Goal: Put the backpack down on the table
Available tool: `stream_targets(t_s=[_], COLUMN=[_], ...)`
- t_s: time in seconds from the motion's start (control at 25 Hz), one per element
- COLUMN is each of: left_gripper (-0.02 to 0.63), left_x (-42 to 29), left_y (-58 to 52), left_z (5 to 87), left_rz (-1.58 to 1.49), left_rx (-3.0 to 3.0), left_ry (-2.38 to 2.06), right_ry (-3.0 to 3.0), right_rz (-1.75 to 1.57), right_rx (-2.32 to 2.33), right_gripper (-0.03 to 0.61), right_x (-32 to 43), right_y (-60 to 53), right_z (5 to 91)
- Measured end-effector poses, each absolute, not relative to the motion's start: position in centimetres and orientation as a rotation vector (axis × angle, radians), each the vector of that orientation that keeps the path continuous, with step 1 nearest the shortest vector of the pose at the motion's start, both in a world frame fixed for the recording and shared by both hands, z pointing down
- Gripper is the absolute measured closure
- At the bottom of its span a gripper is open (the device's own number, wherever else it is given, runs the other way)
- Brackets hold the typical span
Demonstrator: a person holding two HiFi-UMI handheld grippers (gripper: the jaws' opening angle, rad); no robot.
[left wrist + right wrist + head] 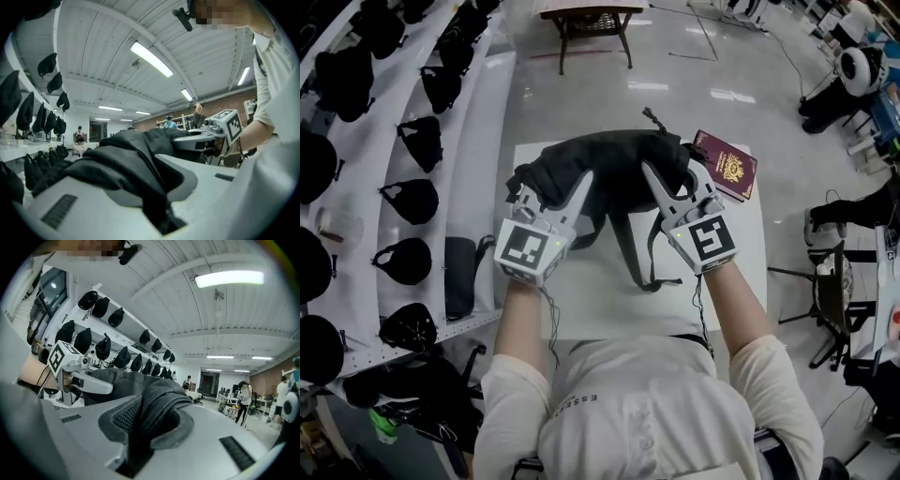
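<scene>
A black backpack point(614, 164) hangs over the far half of the white table point(581, 305), and its straps point(636, 248) trail down toward me. Whether its bottom rests on the table I cannot tell. My left gripper point(551, 192) is shut on the fabric at its left side, and my right gripper point(675, 183) is shut on its right side. In the left gripper view, black fabric point(131, 154) is pinched between the pale jaws of the left gripper point(154, 187). The right gripper view shows a padded black fold point(159, 401) clamped in the right gripper point(150, 427).
A maroon booklet point(727, 165) lies on the table's far right corner, beside the backpack. White shelves point(469, 141) with several black caps and bags run along the left. A wooden table point(592, 21) stands farther off. Tripods and cables point(825, 291) stand on the floor at the right.
</scene>
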State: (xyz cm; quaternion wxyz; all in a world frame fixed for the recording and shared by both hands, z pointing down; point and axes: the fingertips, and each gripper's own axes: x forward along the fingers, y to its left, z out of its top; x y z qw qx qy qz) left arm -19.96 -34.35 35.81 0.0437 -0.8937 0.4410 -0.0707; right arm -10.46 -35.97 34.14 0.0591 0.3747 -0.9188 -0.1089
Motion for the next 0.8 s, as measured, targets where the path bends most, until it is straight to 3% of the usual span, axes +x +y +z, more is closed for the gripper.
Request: stream_targets(t_s=[0.8], left_gripper=[0.540], left_x=[-19.3], left_y=[-38.8], left_z=[42.6], left_rz=[-0.233], left_rx=[-2.824], left_ry=[1.298], right_ry=[-2.725], right_rz=[-0.150], right_rx=[1.214], right_gripper=[0.497], right_x=[-9.5], right_y=[-39.9], right_z=[41.0])
